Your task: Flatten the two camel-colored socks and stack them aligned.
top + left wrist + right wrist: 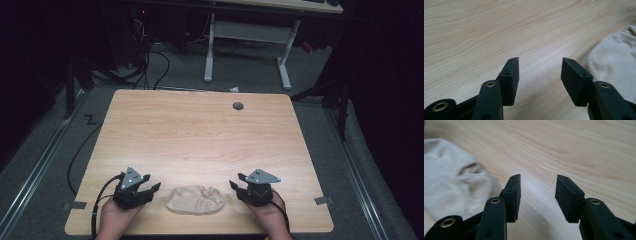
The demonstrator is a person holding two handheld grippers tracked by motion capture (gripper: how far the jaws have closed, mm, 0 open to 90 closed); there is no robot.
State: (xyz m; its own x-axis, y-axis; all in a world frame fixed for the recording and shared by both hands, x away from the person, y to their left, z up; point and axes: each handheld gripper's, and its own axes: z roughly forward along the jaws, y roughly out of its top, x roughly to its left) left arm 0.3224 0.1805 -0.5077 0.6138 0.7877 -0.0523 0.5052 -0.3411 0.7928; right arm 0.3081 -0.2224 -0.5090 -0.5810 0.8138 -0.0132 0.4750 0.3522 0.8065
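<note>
Beige cloth, edge-cropped in gripper views

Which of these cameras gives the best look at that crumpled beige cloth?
The high view: the whole cloth shows there, lying bunched on the table between the two grippers. The left gripper view catches just one edge of it at the right, and the right gripper view shows a closer but cropped part at the left.

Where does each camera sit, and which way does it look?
High view: above the table's near side, looking forward and down; hands, left gripper, right gripper.
Left gripper view: along its open jaws; cloth at right.
Right gripper view: along its open jaws; cloth at left.
All three share the cloth.
</note>
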